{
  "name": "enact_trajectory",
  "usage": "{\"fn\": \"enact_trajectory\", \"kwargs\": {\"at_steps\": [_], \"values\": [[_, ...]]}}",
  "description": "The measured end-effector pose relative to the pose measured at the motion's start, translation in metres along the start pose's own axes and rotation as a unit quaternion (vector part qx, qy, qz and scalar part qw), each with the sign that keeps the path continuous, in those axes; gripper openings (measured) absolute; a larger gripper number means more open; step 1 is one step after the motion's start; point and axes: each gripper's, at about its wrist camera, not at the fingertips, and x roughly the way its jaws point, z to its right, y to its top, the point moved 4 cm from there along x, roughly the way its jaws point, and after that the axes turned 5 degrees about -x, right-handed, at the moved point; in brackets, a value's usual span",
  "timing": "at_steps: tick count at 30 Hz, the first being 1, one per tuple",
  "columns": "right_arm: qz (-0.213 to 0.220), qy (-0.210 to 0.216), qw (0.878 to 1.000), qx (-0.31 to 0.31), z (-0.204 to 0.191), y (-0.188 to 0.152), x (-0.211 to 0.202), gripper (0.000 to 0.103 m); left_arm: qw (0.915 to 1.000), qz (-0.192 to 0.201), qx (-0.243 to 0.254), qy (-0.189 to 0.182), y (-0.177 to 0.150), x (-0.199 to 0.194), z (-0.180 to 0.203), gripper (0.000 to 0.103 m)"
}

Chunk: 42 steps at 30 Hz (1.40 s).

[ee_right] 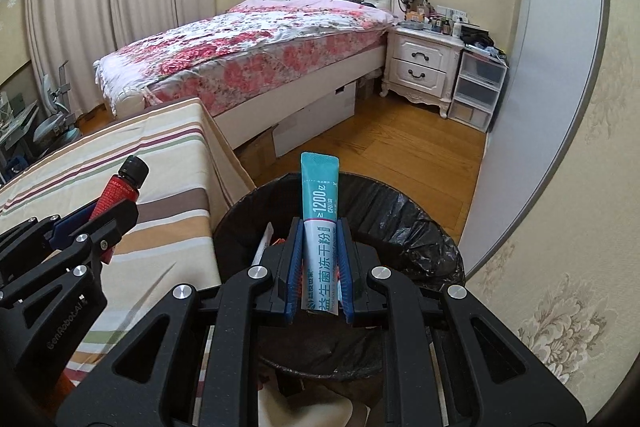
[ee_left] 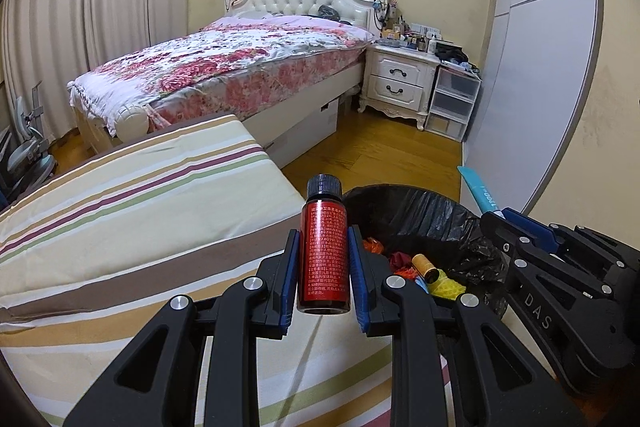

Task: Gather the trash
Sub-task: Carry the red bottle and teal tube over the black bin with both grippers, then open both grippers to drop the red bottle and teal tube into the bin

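Both hand-held grippers grip trash: left (ee_left: 323, 269) a red bottle (ee_left: 323, 251), right (ee_right: 320, 259) a teal sachet (ee_right: 320, 223) above the bin's rim (ee_right: 400, 195).

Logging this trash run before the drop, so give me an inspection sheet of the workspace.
Surface: striped bedcover, nothing seen on it.
Job's things: red bottle and teal sachet both gripped; black-lined trash bin holds colourful scraps.
Clutter: crowded nightstand.
Grippers: left gripper shut on the bottle beside the bin; right gripper shut on the sachet over the bin.
Cables: nothing seen.
Surroundings: floral bed, curtains, wood floor.
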Motion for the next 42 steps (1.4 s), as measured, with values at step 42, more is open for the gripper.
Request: {"fn": "enact_trajectory", "kwargs": {"at_steps": [42], "values": [[-0.038, -0.031, 0.997, 0.056, 0.036, -0.001, 0.063, 0.018, 0.9978, -0.057, 0.032, 0.012, 0.01, 0.077, 0.034, 0.031]]}}
